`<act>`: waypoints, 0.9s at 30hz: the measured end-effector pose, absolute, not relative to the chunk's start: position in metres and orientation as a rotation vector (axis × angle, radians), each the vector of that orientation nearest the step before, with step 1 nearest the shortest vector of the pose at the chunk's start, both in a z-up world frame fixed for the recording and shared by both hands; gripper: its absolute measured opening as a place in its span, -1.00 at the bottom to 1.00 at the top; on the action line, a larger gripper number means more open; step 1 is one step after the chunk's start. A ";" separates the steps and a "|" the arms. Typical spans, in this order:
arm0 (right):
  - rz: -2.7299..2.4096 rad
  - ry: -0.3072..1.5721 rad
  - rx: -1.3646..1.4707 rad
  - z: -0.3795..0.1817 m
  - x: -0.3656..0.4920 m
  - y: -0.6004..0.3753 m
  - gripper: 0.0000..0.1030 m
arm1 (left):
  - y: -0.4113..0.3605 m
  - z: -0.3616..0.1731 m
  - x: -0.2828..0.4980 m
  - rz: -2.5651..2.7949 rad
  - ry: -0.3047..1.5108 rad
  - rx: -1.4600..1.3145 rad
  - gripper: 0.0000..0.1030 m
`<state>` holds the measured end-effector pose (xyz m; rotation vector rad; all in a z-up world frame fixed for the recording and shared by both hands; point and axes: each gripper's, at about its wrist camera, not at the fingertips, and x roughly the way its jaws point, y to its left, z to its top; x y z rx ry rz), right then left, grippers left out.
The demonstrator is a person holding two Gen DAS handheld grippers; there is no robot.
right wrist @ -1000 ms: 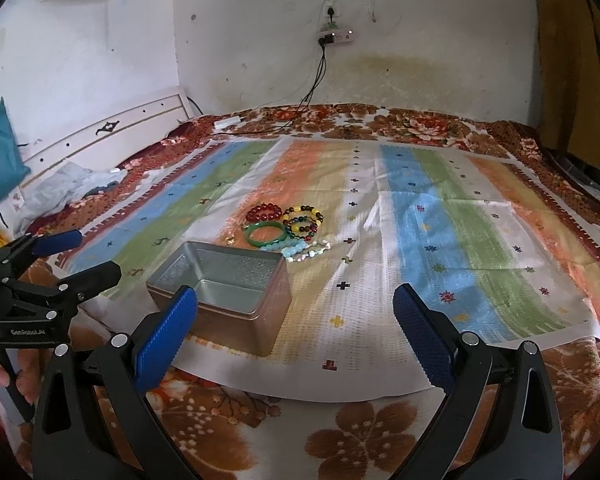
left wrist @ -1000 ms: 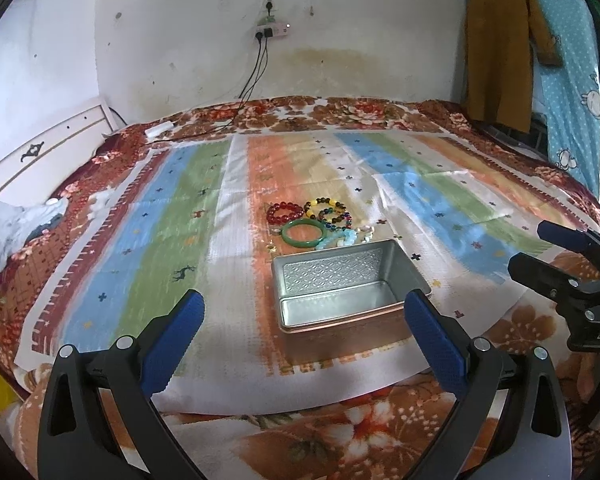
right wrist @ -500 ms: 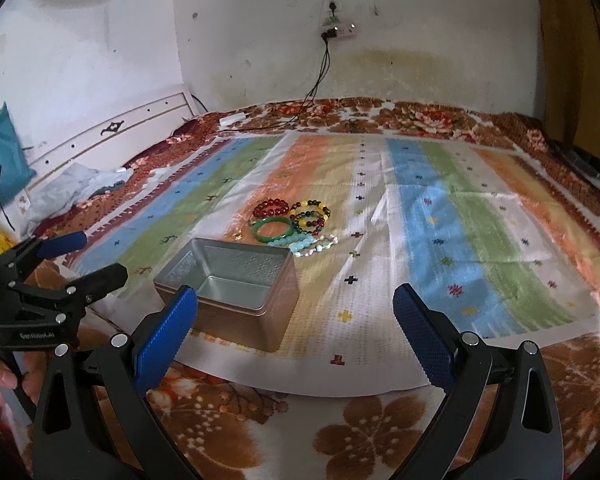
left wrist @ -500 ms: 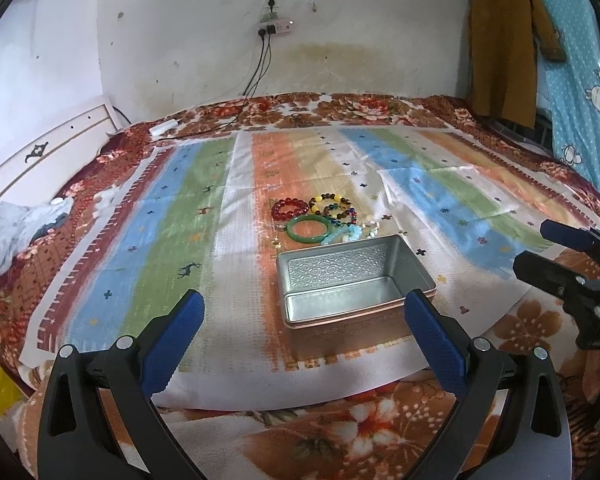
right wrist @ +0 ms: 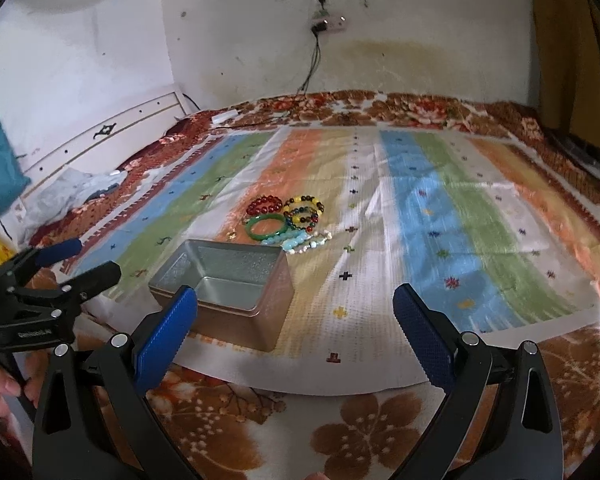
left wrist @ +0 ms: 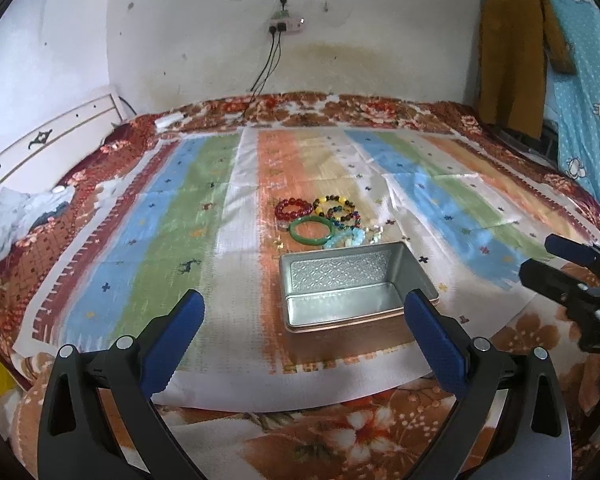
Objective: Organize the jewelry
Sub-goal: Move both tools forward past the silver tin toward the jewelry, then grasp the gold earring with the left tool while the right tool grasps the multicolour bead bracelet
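A: Which step? Both claws, left gripper (left wrist: pixel 303 334) and right gripper (right wrist: pixel 296 330), are spread wide, holding nothing.

B: Approach. The bracelets (left wrist: pixel 324 222) sit ahead, just past the empty tin (left wrist: pixel 356 284). Next: reach over, pinch 1.

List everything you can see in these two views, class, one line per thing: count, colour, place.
metal tin: one, silver, open, empty, on the striped cloth.
red bead bracelet: one, dark red, beyond the tin.
green bangle: one, green, just behind the tin.
mixed bead bracelets: two or three overlapping, yellow and dark, right of the red one.
pale bead bracelets: count unclear, light blue and white, beside the bangle.
striped cloth: one, multicoloured, over a floral blanket.
power strip: one, white, on the wall.
left hand-held gripper: one, black, blue pads, open.
right hand-held gripper: same, open.
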<state>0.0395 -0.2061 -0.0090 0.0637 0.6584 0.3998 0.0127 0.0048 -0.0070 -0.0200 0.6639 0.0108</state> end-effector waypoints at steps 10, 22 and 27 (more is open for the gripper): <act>0.393 0.682 0.084 -0.007 0.059 -0.207 0.93 | 0.013 -0.001 0.027 -0.055 0.655 -0.096 0.89; 0.415 0.673 0.074 0.000 0.095 -0.202 0.93 | 0.019 0.000 0.061 -0.001 0.677 -0.042 0.89; 0.416 0.667 0.051 0.003 0.110 -0.194 0.93 | 0.018 0.002 0.071 0.011 0.656 0.010 0.89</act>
